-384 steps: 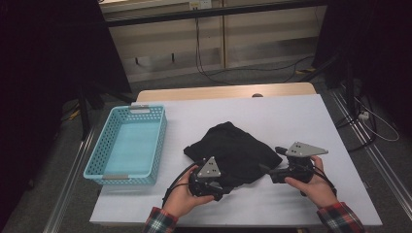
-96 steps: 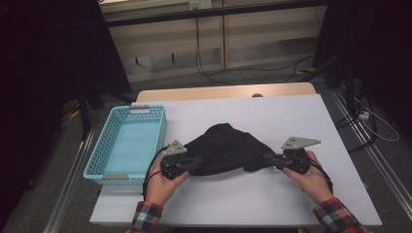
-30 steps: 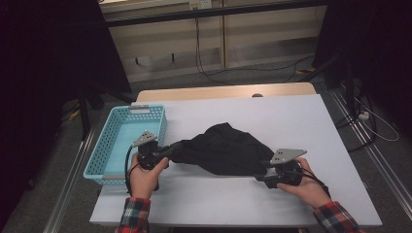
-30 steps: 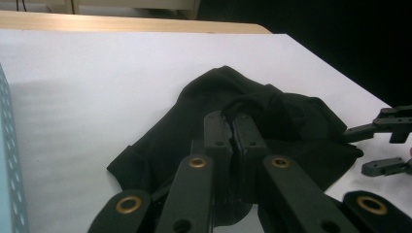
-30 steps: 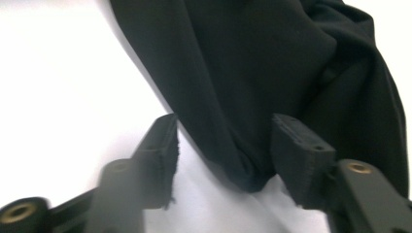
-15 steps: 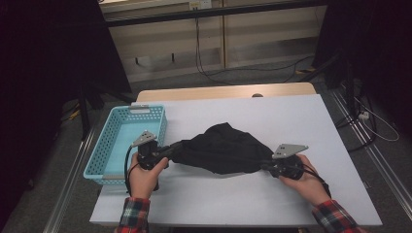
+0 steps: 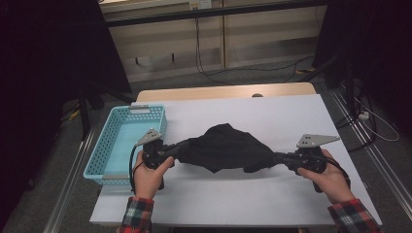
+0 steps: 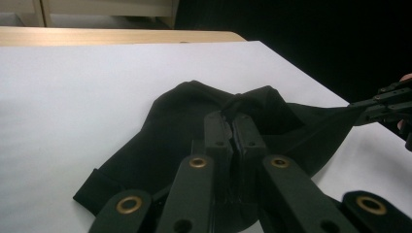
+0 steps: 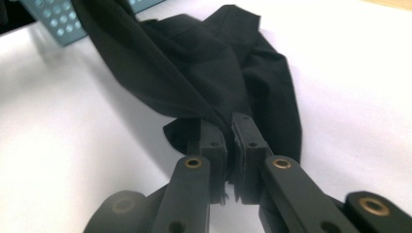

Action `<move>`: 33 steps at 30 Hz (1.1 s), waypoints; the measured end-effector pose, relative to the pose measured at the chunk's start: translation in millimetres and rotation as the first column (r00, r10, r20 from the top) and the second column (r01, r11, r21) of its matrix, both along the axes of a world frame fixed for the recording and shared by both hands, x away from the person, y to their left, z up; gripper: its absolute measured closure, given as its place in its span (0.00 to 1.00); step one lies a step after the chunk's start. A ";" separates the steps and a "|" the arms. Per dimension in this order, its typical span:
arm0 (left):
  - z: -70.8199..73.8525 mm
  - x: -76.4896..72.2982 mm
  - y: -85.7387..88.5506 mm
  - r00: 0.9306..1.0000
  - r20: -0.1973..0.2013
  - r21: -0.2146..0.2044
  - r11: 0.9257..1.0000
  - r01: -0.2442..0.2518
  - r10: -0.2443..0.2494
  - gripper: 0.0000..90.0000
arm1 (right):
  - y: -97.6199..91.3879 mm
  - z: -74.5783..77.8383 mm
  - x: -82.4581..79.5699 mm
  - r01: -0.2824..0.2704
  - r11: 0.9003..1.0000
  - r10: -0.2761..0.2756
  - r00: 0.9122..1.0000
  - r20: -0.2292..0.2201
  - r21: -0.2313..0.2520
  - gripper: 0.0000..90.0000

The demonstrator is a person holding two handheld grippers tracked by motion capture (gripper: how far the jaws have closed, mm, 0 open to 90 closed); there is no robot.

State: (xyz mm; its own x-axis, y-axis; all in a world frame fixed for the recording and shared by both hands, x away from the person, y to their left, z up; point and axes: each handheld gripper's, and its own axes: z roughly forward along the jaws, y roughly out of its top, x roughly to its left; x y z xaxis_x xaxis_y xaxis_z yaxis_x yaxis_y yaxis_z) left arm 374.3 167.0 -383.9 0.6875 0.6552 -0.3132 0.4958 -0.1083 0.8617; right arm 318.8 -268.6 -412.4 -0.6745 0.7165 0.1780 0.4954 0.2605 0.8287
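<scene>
A black garment (image 7: 223, 148) hangs stretched between my two grippers above the white table (image 7: 272, 111). My left gripper (image 7: 171, 148) is shut on its left end, next to the basket. In the left gripper view the jaws (image 8: 232, 119) pinch a fold of the cloth (image 8: 170, 131). My right gripper (image 7: 281, 158) is shut on the garment's right end. In the right gripper view its jaws (image 9: 229, 127) clamp a bunched corner, and the cloth (image 9: 194, 63) runs away taut toward the other hand. The middle of the garment sags onto the table.
A light blue plastic basket (image 7: 104, 155) stands at the table's left edge, close behind my left hand. A wooden strip (image 7: 223, 91) borders the far edge. Cables lie on the floor beyond and to the right.
My right gripper has closed on the garment's right end, then moved right and up, pulling the cloth taut. The left gripper has stayed in place, still holding its end.
</scene>
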 end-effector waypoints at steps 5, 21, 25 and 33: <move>-5.2 11.8 -3.0 1.000 -0.006 0.009 1.000 -0.026 0.026 0.97 | 3.0 -10.1 18.8 0.042 0.999 -0.042 0.999 -0.008 -0.017 0.94; -13.6 29.9 8.1 0.993 -0.015 0.058 0.992 -0.114 0.115 0.97 | 15.1 -29.9 57.7 0.216 0.976 -0.216 0.976 0.003 0.031 0.71; -13.4 27.1 6.8 0.994 -0.012 0.066 0.992 -0.109 0.110 0.97 | 18.6 -27.3 50.4 0.173 0.985 -0.173 0.985 -0.018 0.014 0.62; -14.4 23.0 10.5 0.994 -0.009 0.069 0.992 -0.108 0.109 0.97 | 27.6 -33.0 31.7 0.074 0.993 -0.077 0.997 -0.031 -0.090 0.64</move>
State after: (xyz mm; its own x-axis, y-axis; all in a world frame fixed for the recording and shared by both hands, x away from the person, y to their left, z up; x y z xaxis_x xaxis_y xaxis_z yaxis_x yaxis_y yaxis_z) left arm 397.3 177.4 -398.3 0.6078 0.7454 -0.2737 0.5185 -0.1115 0.8478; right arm 350.5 -241.1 -445.4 -0.6121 0.7793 0.1342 0.5446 0.2924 0.7861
